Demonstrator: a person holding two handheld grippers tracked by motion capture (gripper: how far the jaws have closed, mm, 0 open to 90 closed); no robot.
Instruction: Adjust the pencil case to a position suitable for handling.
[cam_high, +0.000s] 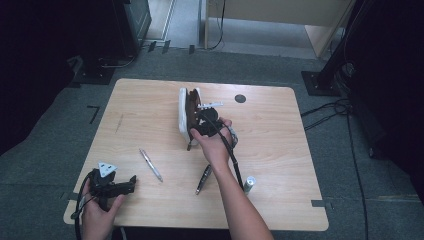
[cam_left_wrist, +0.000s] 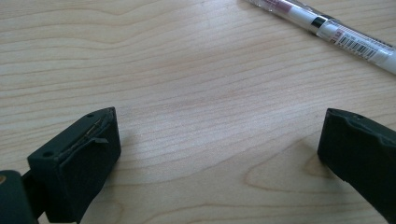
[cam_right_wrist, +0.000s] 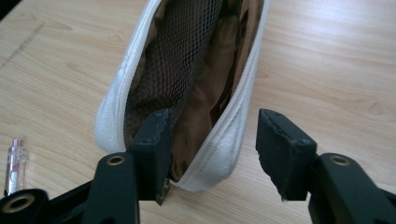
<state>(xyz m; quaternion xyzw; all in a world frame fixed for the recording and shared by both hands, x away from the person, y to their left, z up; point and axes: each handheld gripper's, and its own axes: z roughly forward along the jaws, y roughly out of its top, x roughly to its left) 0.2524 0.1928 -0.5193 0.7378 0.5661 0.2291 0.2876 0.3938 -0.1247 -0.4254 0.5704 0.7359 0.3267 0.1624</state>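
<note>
A white zip pencil case (cam_high: 186, 112) with brown lining and a mesh pocket (cam_right_wrist: 177, 60) stands open on the wooden table (cam_high: 280, 135). My right gripper (cam_high: 201, 121) is at its near end. In the right gripper view (cam_right_wrist: 214, 122) one jaw sits inside the case and the other outside, with the case's white right wall (cam_right_wrist: 224, 144) between them and a gap at the outer pad. My left gripper (cam_high: 132, 181) rests near the table's front left corner, open (cam_left_wrist: 219, 133) over bare wood, with nothing between its jaws.
A clear-and-white pen (cam_high: 151, 164) (cam_left_wrist: 327, 27) lies just beyond the left gripper. A dark pen (cam_high: 203, 179) and a small white tube (cam_high: 249, 184) lie near the right forearm. A round cable hole (cam_high: 240, 98) is at the far right. Dark stands flank the table.
</note>
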